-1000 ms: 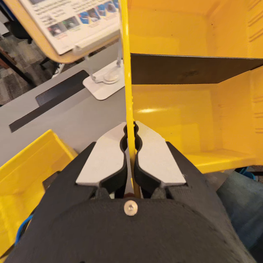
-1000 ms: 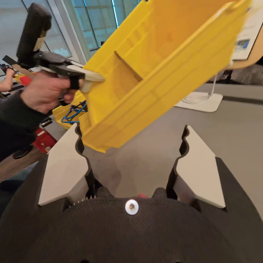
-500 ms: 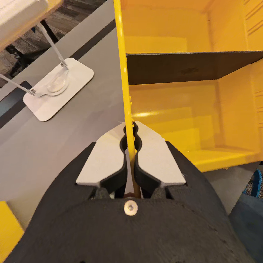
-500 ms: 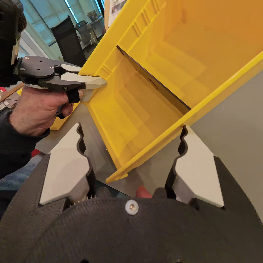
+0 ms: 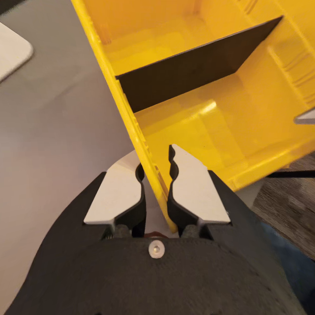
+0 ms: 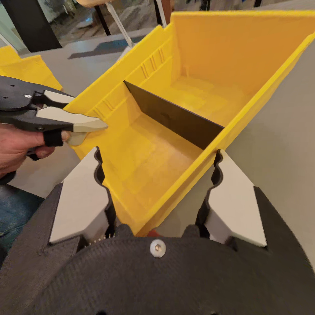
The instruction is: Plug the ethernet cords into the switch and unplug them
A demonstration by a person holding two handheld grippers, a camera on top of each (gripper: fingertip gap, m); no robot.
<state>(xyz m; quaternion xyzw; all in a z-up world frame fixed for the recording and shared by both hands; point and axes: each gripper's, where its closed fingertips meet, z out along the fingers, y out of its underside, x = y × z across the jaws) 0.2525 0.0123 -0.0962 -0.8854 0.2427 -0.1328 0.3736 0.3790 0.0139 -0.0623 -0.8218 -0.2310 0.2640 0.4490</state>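
An empty yellow bin [image 5: 213, 136] with a black divider [image 5: 187, 76] fills both views. In the left wrist view its side wall [image 5: 119, 95] runs slantwise between the jaws of my left gripper [image 5: 154, 150], which is open with gaps on both sides. In the right wrist view the bin [image 6: 213, 59] seems to rest on the grey table. My right gripper [image 6: 158, 150] is wide open with the bin's near corner between its jaws. The left gripper [image 6: 88, 112] shows there astride the bin's left wall. No switch or ethernet cord is in view.
A second yellow bin [image 6: 25, 71] stands at the back left. A white stand base [image 5: 12, 56] lies on the grey table [image 5: 51, 136] to the left. A person's hand [image 6: 17, 146] holds the left gripper. The table's front edge is close by.
The left gripper was shut on the bin's wall and has opened. The bin has come down from a tilted, lifted pose. The right gripper has moved in around its near corner.
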